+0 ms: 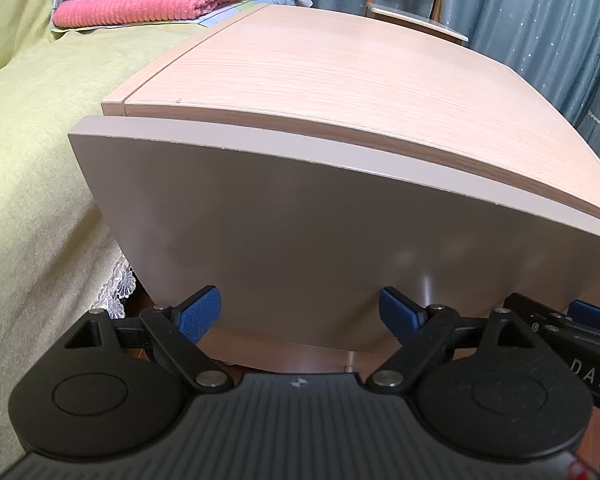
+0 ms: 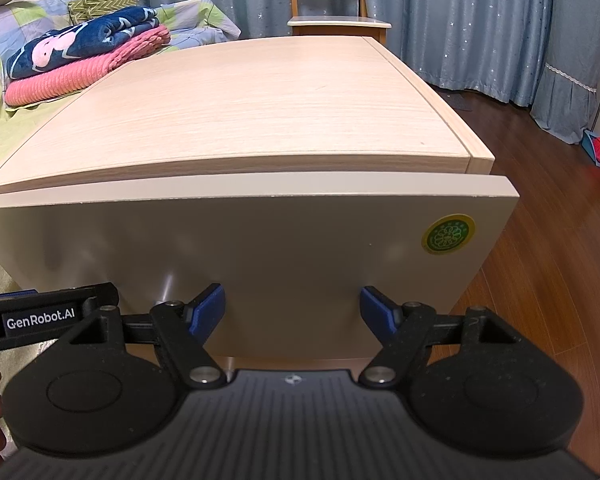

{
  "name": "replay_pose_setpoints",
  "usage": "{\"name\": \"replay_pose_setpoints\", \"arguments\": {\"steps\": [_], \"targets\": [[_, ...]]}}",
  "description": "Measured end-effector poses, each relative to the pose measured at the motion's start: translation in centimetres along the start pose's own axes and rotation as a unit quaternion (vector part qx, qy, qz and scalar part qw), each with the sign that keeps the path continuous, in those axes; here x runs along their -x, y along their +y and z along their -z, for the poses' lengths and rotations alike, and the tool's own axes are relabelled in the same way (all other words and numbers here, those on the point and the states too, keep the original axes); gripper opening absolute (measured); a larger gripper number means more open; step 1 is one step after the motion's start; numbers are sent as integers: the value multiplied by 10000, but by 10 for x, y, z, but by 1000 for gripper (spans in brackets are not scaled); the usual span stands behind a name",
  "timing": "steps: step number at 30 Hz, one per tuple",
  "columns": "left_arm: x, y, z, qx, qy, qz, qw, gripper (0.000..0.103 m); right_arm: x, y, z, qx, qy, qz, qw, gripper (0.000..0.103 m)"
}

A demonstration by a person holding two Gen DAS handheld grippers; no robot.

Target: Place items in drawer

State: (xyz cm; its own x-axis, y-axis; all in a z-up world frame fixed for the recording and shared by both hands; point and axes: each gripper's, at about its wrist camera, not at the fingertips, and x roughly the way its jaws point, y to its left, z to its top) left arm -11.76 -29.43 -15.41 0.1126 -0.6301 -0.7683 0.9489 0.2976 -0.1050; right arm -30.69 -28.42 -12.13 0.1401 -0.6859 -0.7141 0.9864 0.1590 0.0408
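Right in front of both grippers is the drawer (image 1: 320,232), a flat grey front that fills the view. It sits just a crack out from the cabinet (image 1: 340,80), so a thin gap shows along its top edge. No items to put away can be seen, and the cabinet top is bare.

The left gripper (image 1: 300,312) has its jaws spread wide and holds nothing. Its blue pads (image 1: 200,312) sit low, close to the drawer's bottom edge. The right gripper (image 2: 292,312) is the same: jaws wide apart, nothing between them, down by the bottom edge. Each gripper shows at the edge of the other's view, so they are side by side.

I think they are low like this because the front has no handle, and the bottom edge is the place to hook and pull. Wide jaws help, since a pad can catch under the lip. Whether any pad touches the drawer, I cannot tell.

Off to the left gripper's left is a bed (image 1: 32,160) with folded blankets (image 2: 84,56).
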Motion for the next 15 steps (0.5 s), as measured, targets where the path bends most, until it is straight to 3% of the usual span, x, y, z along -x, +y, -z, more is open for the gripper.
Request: {"name": "replay_pose_setpoints", "arguments": {"steps": [15], "targets": [[-5, -7, 0, 12, -41, -14, 10000, 88, -4, 1, -3, -24, -14, 21, 10000, 72]]}}
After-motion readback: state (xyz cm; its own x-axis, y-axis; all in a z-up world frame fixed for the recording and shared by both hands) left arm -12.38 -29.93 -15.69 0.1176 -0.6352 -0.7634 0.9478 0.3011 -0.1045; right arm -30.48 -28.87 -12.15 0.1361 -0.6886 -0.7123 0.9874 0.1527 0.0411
